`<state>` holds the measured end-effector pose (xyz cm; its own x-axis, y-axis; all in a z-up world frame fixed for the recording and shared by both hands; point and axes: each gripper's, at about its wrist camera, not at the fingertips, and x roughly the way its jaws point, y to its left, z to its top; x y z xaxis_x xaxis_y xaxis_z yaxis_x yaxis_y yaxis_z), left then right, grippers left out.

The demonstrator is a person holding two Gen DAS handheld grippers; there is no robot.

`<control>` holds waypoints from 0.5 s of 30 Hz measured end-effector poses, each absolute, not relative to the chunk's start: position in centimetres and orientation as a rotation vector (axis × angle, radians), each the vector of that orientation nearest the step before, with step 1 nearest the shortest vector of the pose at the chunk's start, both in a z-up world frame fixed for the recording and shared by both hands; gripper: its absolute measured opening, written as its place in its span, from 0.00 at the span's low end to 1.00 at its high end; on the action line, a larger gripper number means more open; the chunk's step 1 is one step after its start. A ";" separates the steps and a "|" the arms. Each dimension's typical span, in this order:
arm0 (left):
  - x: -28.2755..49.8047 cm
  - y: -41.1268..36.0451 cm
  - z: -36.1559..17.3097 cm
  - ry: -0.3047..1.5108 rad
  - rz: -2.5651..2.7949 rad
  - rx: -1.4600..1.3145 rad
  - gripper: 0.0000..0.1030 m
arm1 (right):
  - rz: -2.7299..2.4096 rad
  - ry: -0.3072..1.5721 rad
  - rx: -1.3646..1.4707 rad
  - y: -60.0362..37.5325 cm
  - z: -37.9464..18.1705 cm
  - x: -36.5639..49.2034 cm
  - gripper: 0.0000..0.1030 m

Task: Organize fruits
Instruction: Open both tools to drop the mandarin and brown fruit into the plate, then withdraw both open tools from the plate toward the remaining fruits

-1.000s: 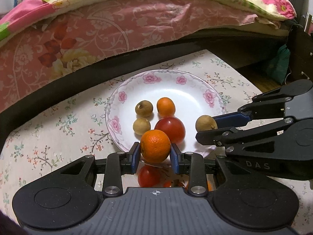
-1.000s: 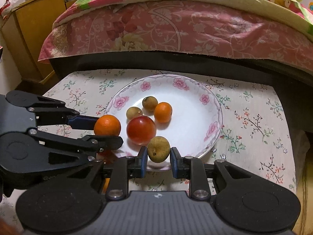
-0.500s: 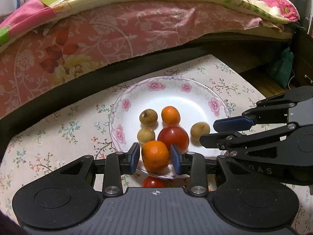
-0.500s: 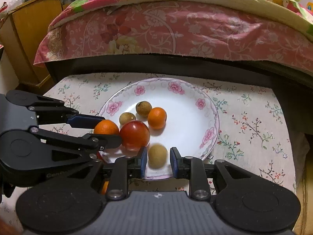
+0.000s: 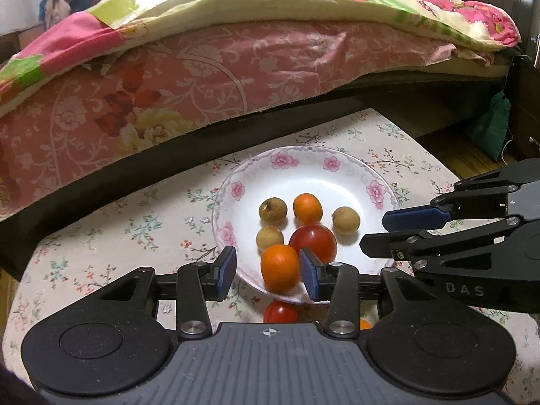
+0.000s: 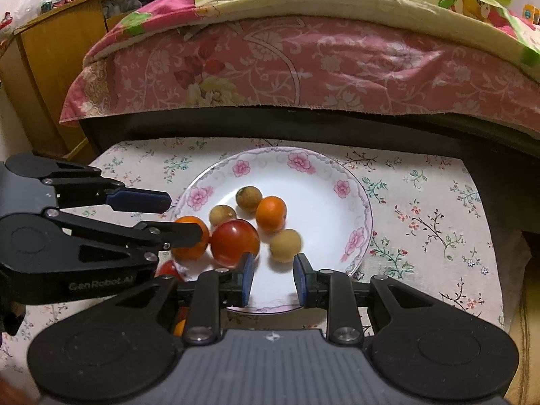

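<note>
A white flowered plate (image 5: 320,179) (image 6: 303,189) holds three brown longans, a small orange (image 5: 307,207) and a red tomato (image 5: 314,241) (image 6: 234,241). My left gripper (image 5: 267,260) (image 6: 182,217) is opening. A bigger orange (image 5: 280,266) (image 6: 194,252), blurred, sits between its pads at the plate's near rim, with a gap beside the left pad. My right gripper (image 6: 273,266) (image 5: 376,233) is shut to a narrow gap with nothing in it. One longan (image 6: 285,245) (image 5: 345,220) lies on the plate just past its tips.
The plate stands on a flowered cloth (image 6: 422,202). A bed (image 5: 236,67) with a pink floral sheet runs close behind. A red fruit (image 5: 280,312) (image 6: 168,268) and a bit of another orange one lie off the plate, mostly hidden by the grippers. A wooden cabinet (image 6: 44,84) stands at the left.
The longan has left my right gripper's pads and now lies on the plate beyond them. My left pads have spread off the bigger orange, which has sunk to the plate's rim.
</note>
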<state>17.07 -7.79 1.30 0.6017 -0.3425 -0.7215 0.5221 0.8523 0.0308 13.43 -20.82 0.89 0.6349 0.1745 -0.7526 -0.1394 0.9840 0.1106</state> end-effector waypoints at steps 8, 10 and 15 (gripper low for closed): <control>14.1 -6.1 1.9 0.792 -0.519 0.258 0.55 | 0.204 0.862 0.039 -19.8 1.9 11.3 0.26; 13.4 -5.9 1.8 0.804 -0.524 0.257 0.56 | 0.208 0.867 0.043 -19.6 2.1 10.5 0.26; 11.5 -5.5 1.5 0.829 -0.545 0.257 0.56 | 0.216 0.895 0.072 -19.2 1.9 8.6 0.26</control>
